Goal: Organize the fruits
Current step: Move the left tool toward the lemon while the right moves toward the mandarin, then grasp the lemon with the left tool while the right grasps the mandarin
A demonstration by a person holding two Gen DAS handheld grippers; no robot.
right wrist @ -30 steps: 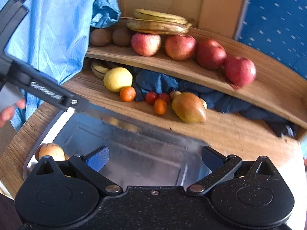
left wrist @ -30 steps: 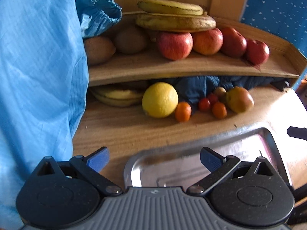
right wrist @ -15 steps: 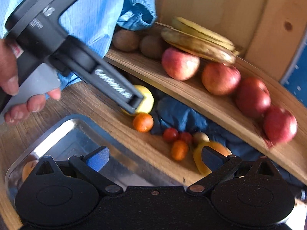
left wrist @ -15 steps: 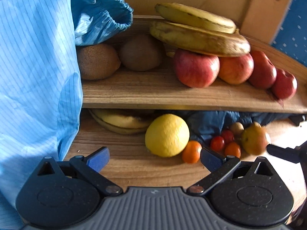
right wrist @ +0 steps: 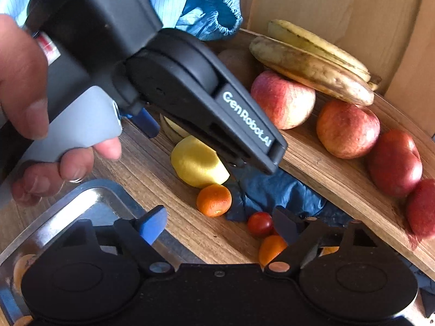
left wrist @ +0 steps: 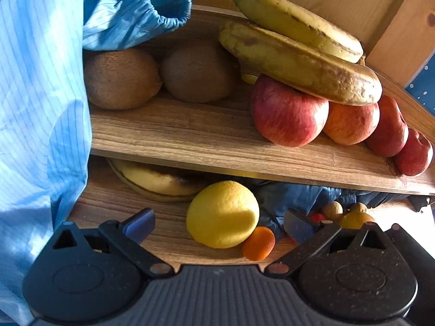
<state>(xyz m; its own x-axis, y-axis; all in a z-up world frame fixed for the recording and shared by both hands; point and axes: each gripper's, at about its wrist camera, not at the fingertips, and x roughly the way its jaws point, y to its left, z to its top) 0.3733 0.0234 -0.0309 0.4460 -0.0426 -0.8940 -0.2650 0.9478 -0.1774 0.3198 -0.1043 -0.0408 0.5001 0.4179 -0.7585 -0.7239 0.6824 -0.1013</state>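
Your left gripper (left wrist: 218,224) is wide open around the lemon (left wrist: 223,214) – not gripping it; right gripper (right wrist: 220,224) is open too, empty.

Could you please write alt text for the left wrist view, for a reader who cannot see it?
The open left gripper faces a lemon and small orange on a wooden table. On the shelf above sit kiwis, apples and bananas.
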